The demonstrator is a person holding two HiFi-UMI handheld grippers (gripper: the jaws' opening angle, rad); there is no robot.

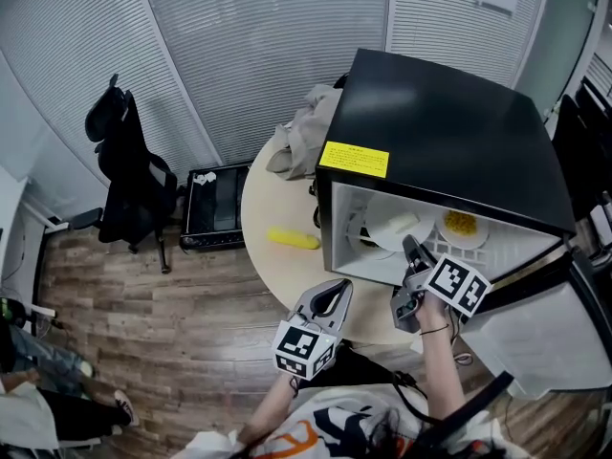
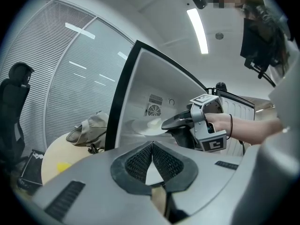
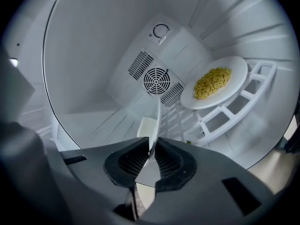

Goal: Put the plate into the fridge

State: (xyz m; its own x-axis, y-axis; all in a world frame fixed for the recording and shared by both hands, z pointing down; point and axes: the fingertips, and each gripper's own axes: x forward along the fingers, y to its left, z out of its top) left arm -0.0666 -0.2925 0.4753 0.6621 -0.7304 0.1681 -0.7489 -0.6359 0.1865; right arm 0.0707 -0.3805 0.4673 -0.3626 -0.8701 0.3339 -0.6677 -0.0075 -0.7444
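A white plate point(image 1: 392, 228) with a pale piece of food on it sits inside the open black fridge point(image 1: 449, 132), low on the left. My right gripper point(image 1: 409, 248) is shut on the plate's near rim. In the right gripper view the plate point(image 3: 158, 118) shows edge-on between the pads, with the right gripper point(image 3: 152, 146) closed round it. In the left gripper view, the right gripper point(image 2: 171, 123) reaches into the fridge and holds the plate point(image 2: 143, 125). My left gripper point(image 1: 334, 293) hangs in front of the fridge, shut and empty, and its own view shows the left gripper point(image 2: 152, 146) with its pads touching.
A second plate with yellow noodles point(image 3: 213, 83) rests on the white rack point(image 3: 234, 111) at the fridge's right. The fridge door point(image 1: 535, 338) stands open at the right. On the round table point(image 1: 273, 194) lie a yellow object point(image 1: 293, 239) and a beige cloth point(image 1: 304, 132). An office chair point(image 1: 124, 170) stands left.
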